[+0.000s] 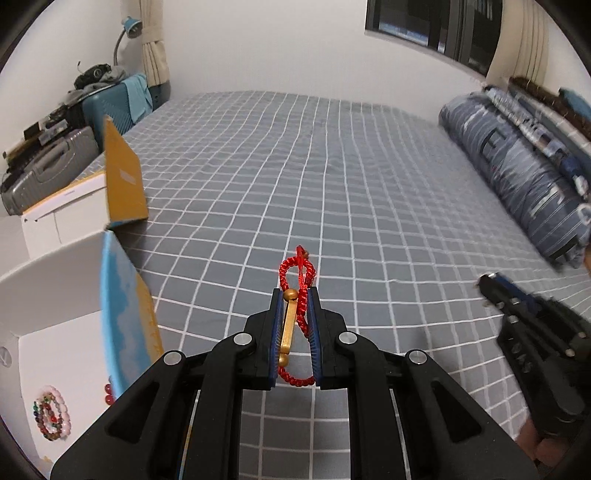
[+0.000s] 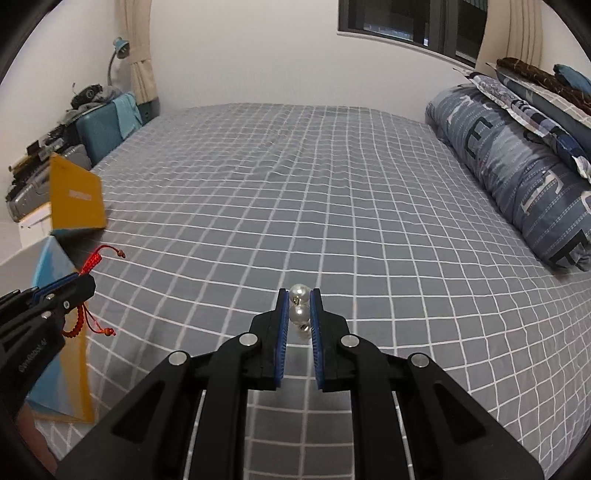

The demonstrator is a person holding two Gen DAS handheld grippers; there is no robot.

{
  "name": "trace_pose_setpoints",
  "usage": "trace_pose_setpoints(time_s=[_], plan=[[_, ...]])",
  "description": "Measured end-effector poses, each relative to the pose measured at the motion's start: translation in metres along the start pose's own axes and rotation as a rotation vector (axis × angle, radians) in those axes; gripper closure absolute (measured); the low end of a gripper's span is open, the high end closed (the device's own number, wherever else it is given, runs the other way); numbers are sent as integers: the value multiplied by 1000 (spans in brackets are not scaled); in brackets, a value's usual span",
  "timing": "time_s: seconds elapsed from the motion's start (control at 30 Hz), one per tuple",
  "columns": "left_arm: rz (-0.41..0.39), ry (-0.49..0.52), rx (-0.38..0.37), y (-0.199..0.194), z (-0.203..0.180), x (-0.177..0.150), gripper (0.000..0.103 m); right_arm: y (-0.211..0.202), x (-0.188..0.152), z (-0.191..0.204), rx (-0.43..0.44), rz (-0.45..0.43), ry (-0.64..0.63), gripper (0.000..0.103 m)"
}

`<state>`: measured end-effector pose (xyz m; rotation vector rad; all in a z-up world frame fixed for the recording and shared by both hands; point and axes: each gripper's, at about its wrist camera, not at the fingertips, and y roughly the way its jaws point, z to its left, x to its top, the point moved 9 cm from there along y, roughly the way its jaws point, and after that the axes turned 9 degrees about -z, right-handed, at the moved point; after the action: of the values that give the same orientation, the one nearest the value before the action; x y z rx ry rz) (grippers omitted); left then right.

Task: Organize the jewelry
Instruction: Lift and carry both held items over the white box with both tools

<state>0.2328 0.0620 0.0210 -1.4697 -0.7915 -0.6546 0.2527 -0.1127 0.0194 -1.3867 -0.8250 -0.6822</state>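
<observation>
Grey bedding with a white grid [image 1: 332, 192] is spreading out beneath and ahead of both grippers, with a white wall and a dark window [image 2: 406, 22] being seen beyond it. Rolled blue patterned quilts and pillows [image 2: 517, 177] are lying well off to the right of the fingers in both views.

A red braided cord bracelet [image 1: 301, 280] with a gold bar and bead is being held clamped between the blue pads of the left gripper [image 1: 295, 295]; its fingers are being kept nearly together on it. One loop is sticking out past the fingertips and another is hanging below, inside the jaws. In the right wrist view, the same bracelet's tasselled ends are being seen dangling from the left gripper at the left edge.

A string of pearl beads [image 2: 300, 306] is being pinched between the fingers of the right gripper [image 2: 299, 295], which are likewise drawn close together on it. One pearl is sitting at the fingertips, with more behind it between the pads.

To the left of the left gripper's fingers, an open white box [image 1: 48, 332] with a blue and yellow flap is being shown; a coil of multicoloured bead bracelets [image 1: 51, 413] is lying on its floor. A second box with an orange lid [image 1: 122, 177] is standing further ahead on the left.
</observation>
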Motion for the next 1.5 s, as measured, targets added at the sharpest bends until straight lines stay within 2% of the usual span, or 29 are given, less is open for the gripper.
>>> trace_pose_setpoints(time_s=[0.1, 0.5, 0.73, 1.07, 1.27, 1.5], plan=[[-27, -9, -8, -24, 11, 9, 90, -12, 5, 14, 32, -6, 13, 92], [-73, -44, 111, -84, 93, 5, 90, -54, 11, 107, 140, -60, -42, 92], [-74, -86, 207, -112, 166, -13, 90, -68, 2, 174, 214, -64, -90, 92], [-63, -163, 303, -143, 258, -48, 90, -86, -16, 275, 332, -67, -156, 92], [-35, -202, 350, -149, 296, -75, 90, -84, -39, 323, 384, -25, -199, 92], [25, -233, 367, -140, 318, -103, 90, -63, -61, 350, 393, 50, -222, 92]])
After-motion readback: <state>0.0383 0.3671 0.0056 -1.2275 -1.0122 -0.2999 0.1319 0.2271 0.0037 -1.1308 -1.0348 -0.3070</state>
